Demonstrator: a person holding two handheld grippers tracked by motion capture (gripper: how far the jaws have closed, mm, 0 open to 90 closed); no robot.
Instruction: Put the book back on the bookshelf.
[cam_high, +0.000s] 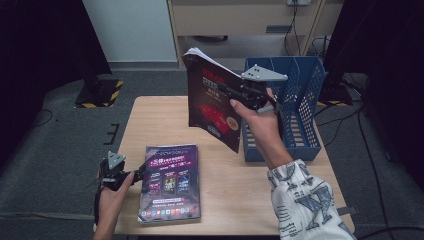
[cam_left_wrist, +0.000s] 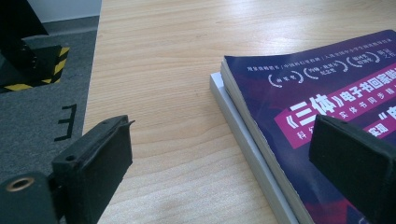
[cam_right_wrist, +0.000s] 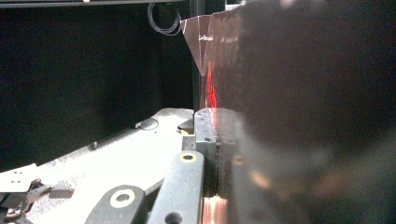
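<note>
A dark book with a red cover (cam_high: 212, 102) hangs upright above the table, lifted clear of it, with my right gripper (cam_high: 239, 91) shut on its edge. In the right gripper view that book's cover (cam_right_wrist: 299, 107) looms close, pinched at the jaws. A purple book (cam_high: 171, 181) lies flat at the table's front left on top of a thin white one (cam_left_wrist: 243, 140). My left gripper (cam_high: 131, 176) rests beside the purple book's left edge, jaws open; in the left gripper view one jaw stands over the purple book (cam_left_wrist: 322, 102) and the other over bare wood.
A blue slotted plastic basket (cam_high: 300, 105) stands at the table's right side, just behind the lifted book. The wooden table (cam_high: 160, 120) sits on grey carpet. A black stand with yellow hazard stripes (cam_high: 102, 92) is on the floor at far left.
</note>
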